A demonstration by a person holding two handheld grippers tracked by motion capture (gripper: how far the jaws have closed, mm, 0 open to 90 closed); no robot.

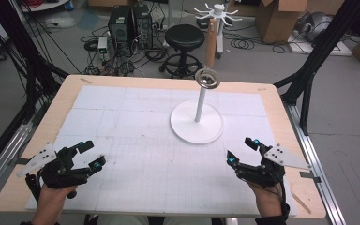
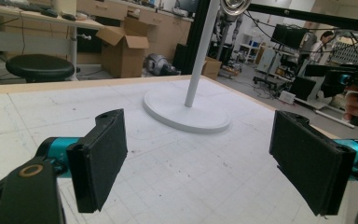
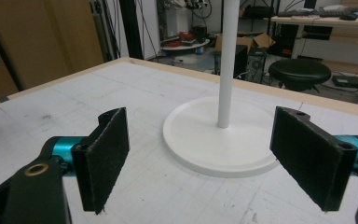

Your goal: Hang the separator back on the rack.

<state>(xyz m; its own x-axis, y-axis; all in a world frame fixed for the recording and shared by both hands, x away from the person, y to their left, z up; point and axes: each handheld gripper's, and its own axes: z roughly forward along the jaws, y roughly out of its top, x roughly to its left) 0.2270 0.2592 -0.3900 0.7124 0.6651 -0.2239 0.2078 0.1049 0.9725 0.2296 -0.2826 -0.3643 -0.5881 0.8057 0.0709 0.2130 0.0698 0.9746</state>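
Left gripper (image 1: 90,156) rests at the near left of the table (image 1: 75,84), jaws spread wide and empty. Farther right, past the middle, stands the white stand (image 1: 197,123): a round base, a thin post, a shiny metal piece (image 1: 207,78) on top. It looks stiff and top-heavy; the post is probably the best hold. Right gripper (image 1: 242,151) is also spread, holding nothing. Its own view shows the base rim closely; the high view shows the top.

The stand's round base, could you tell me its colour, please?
White, plain; the stand's round base shows best in the right gripper view.
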